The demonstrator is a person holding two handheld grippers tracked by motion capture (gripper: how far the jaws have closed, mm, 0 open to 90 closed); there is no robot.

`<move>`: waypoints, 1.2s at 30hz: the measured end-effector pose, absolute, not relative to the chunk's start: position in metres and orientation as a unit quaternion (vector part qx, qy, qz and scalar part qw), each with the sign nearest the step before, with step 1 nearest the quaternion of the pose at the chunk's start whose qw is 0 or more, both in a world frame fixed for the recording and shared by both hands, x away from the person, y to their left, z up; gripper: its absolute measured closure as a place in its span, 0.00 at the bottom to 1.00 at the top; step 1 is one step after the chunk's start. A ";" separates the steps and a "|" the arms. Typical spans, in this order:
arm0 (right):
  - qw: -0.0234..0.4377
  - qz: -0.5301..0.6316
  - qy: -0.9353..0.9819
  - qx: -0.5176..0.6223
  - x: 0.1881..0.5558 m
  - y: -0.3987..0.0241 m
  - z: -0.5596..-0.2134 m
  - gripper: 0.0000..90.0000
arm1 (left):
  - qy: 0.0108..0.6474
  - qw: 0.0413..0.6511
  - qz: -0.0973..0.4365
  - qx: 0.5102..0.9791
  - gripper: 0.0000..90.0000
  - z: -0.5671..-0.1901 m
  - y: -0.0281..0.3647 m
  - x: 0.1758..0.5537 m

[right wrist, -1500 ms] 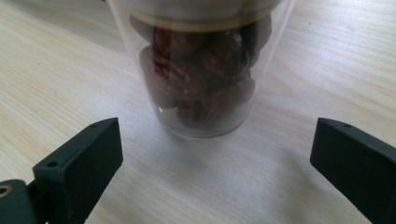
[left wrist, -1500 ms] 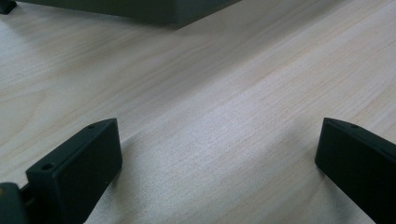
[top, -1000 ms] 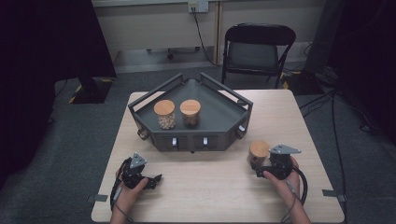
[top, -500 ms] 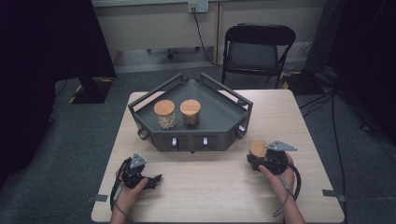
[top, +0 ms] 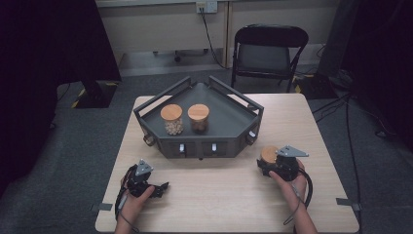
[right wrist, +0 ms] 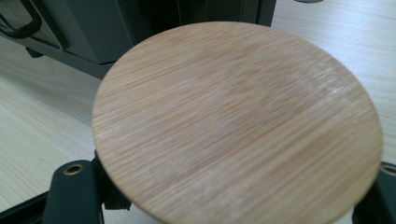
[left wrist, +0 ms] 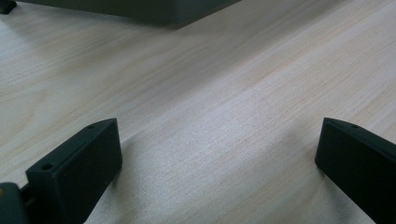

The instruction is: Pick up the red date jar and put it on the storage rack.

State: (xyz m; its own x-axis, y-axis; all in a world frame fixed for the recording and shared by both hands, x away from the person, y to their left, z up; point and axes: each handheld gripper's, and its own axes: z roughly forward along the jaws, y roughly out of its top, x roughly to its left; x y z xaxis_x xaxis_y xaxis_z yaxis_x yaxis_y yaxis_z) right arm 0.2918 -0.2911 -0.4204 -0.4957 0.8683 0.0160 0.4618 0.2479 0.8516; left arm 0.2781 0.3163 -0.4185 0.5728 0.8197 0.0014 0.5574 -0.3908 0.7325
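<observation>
- Jar (top: 268, 155) on the tabletop (top: 219, 195), right of the tray (top: 229, 141): right tongs (top: 271, 168) have just closed, pinching it.
- Left tongs (top: 158, 189) rest spread, empty.
- Next, probably: lift straight, into the tray beside the two jars (top: 185, 119).

We find no readable text, labels, brand marks or nos. anywhere in these views. The wooden jar lid (right wrist: 238, 126) is plain grain, no print. The dark tray (top: 243, 134) has small pale tabs on its front wall, too small to read, if they carry anything at all. The tabletop (left wrist: 233, 93) is bare wood w/ no markings.
</observation>
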 end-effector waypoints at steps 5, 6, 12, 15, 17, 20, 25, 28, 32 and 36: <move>0.250 0.411 0.761 0.435 0.291 -0.287 -0.416 0.29 | 0.423 0.354 0.185 0.813 0.00 -0.418 0.316 0.278; 0.249 0.410 0.762 0.435 0.291 -0.287 -0.416 0.29 | 0.423 0.354 0.185 0.813 0.00 -0.418 0.316 0.278; 0.245 0.407 0.766 0.434 0.290 -0.290 -0.409 0.29 | 0.423 0.354 0.185 0.813 0.00 -0.418 0.316 0.278; 0.243 0.409 0.766 0.433 0.289 -0.293 -0.405 0.29 | 0.423 0.354 0.185 0.813 0.00 -0.418 0.316 0.278; 0.243 0.411 0.766 0.430 0.287 -0.295 -0.402 0.29 | 0.423 0.354 0.185 0.813 0.00 -0.418 0.316 0.278; 0.238 0.413 0.769 0.426 0.287 -0.297 -0.395 0.29 | 0.423 0.354 0.185 0.813 0.00 -0.418 0.316 0.278; 0.232 0.418 0.774 0.416 0.286 -0.298 -0.383 0.29 | 0.423 0.354 0.185 0.813 0.00 -0.418 0.316 0.278; 0.230 0.419 0.777 0.411 0.286 -0.296 -0.375 0.29 | 0.423 0.354 0.185 0.813 0.00 -0.418 0.316 0.278; 0.221 0.425 0.778 0.406 0.287 -0.295 -0.366 0.29 | 0.423 0.354 0.185 0.813 0.00 -0.418 0.316 0.278; 0.215 0.426 0.782 0.400 0.290 -0.292 -0.358 0.29 | 0.423 0.354 0.185 0.813 0.00 -0.418 0.316 0.278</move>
State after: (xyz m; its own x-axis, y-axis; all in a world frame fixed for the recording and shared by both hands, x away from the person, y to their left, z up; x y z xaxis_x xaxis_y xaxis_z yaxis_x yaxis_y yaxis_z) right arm 0.2896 -0.2920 -0.3577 -0.5870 0.8096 0.0050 0.4432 0.3161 0.8388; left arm 0.2781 0.3164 -0.4185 0.5728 0.8197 0.0015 0.5574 -0.3909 0.7325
